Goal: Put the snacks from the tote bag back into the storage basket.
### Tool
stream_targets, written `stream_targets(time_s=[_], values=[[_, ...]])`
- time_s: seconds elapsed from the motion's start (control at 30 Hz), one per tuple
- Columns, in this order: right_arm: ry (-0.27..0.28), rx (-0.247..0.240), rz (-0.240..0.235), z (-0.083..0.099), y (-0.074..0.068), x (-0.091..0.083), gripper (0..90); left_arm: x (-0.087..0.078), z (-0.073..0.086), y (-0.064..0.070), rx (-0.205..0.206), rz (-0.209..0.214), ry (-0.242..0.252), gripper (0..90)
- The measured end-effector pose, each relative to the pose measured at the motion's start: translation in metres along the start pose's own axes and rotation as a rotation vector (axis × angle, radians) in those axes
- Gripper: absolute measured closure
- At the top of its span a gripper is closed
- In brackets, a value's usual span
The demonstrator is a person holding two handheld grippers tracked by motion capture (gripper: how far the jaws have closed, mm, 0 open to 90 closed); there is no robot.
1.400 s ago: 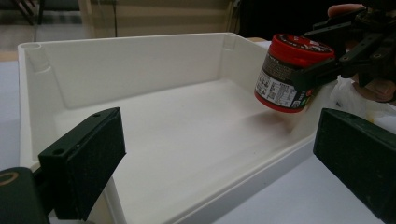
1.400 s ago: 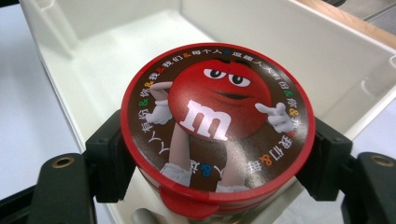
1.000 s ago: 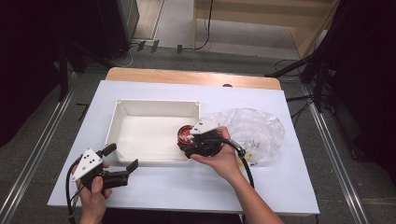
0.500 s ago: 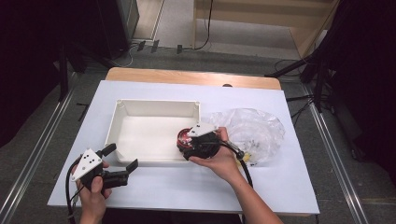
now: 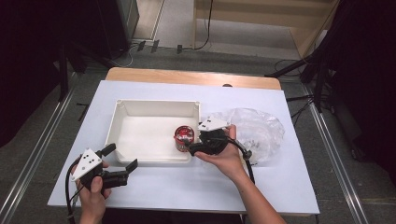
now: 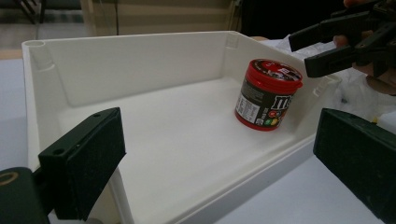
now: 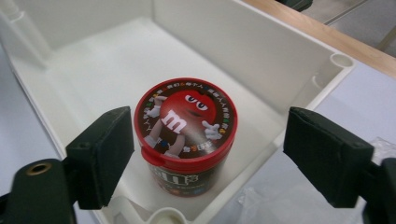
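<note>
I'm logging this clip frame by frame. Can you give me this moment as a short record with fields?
surface: white table
bin: white tray, open top
item: red candy tub upright in the tray's right near corner, lid on
right gripper: open, jaws astride the tub, not clamped
left gripper: open, outside the tray's near left corner
other: clear plastic bag right of the tray

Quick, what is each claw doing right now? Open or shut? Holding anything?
Left claw: open, holding nothing, near the white tray.
Right claw: open, jaws either side of the red candy jar, not gripping it.
</note>
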State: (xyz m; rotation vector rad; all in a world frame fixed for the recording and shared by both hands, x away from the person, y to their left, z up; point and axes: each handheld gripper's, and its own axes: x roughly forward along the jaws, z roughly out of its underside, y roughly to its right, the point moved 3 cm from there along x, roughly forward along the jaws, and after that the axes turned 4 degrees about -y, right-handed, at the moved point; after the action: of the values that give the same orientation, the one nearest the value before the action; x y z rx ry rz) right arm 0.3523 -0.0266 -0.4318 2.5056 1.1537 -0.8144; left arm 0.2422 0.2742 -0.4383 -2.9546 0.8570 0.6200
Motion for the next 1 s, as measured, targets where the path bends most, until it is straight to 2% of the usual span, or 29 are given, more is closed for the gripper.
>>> stream_targets(time_s=[0.23, 0.5, 0.9, 1.0], values=[[0.040, 0.040, 0.039, 0.001, 0.008, -0.011, 15.1, 0.001, 0.000, -0.001, -0.004, -0.001, 0.002, 2.7], [0.085, 0.094, 0.070, 0.005, 0.022, -0.028, 14.5, 0.006, -0.002, 0.001, 0.001, 0.010, -0.004, 2.7], [0.117, 0.152, 0.107, 0.016, 0.043, -0.053, 14.5, 0.010, -0.003, -0.004, -0.002, 0.011, -0.002, 2.7], [0.121, 0.166, 0.120, 0.020, 0.047, -0.059, 14.5, 0.010, -0.003, -0.003, 0.012, 0.007, -0.008, 2.7]])
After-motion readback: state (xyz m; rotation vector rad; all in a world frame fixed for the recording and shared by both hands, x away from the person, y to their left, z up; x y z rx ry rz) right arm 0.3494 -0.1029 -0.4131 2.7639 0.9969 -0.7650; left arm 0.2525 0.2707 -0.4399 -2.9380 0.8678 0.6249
